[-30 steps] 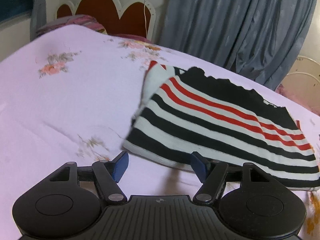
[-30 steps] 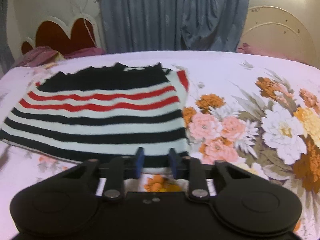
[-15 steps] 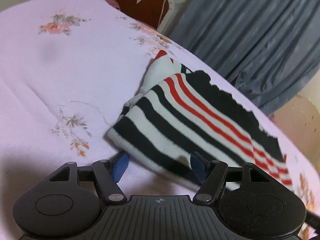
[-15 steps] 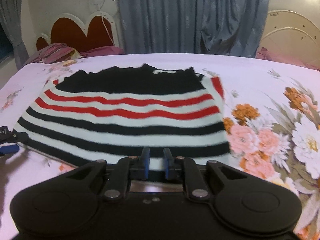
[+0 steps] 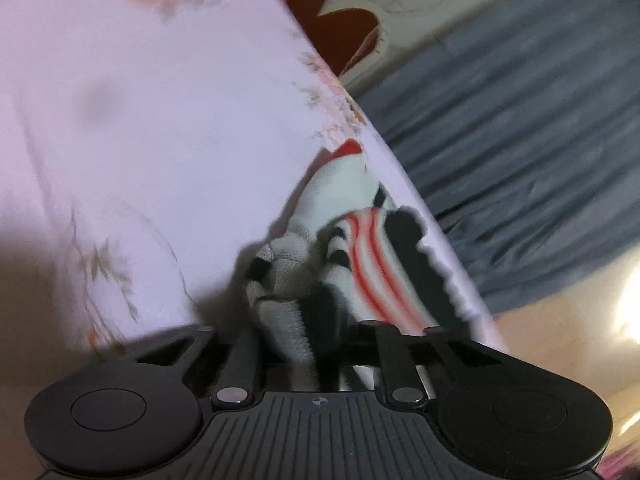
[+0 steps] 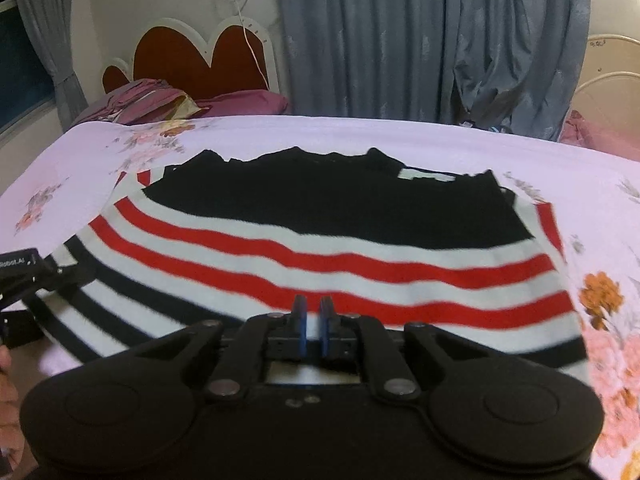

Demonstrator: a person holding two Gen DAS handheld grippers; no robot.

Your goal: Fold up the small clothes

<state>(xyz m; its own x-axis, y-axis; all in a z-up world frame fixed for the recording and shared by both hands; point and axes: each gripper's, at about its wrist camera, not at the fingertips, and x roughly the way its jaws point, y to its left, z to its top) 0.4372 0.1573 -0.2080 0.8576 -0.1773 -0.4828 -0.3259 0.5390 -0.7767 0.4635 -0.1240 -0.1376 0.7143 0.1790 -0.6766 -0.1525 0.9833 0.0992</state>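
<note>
Rolled hard since the earlier left-wrist frame: bed now runs as a steep diagonal, and left gripper point(image 5: 308, 344) jaws, wide apart then, have just been closing onto a bunched corner of the striped sweater point(image 5: 360, 272). Fingertips hidden under the knit in that view; fabric heaped up between the arms, so clamped on cloth. Right gripper point(image 6: 312, 322) jaws also just closed further, blue pads point(image 6: 299, 326) now nearly together w/ only a thin gap; sweater's near hem runs under them, but whether cloth is pinched cannot be told. Sits farther left along the hem vs. a second ago.

Outward from right pads: sweater point(image 6: 320, 240) spread flat on the bed sheet point(image 6: 440, 140), roughly centred. Long axis left-to-right across the view, stripes following it. Black/white bands nearest, two red stripes mid, solid black yoke farthest, jagged edge pointing toward the curtains point(image 6: 400, 40). Left end lifted and crumpled where left gripper's black body point(image 6: 20, 276) meets it at frame edge; a bit of a hand point(image 6: 5, 364) just below.

Outward from left jaws: gathered corner stands up in folds, red stripes trailing away to lower right, a white sleeve w/ red tip pointing up-frame.

Beyond: lilac sheet w/ floral print, big orange/pink blooms at right; heart-shaped red headboard point(image 6: 192, 56) far left, purple pillows point(image 6: 168, 100) below it; cream round frame point(image 6: 612, 76) far right.
</note>
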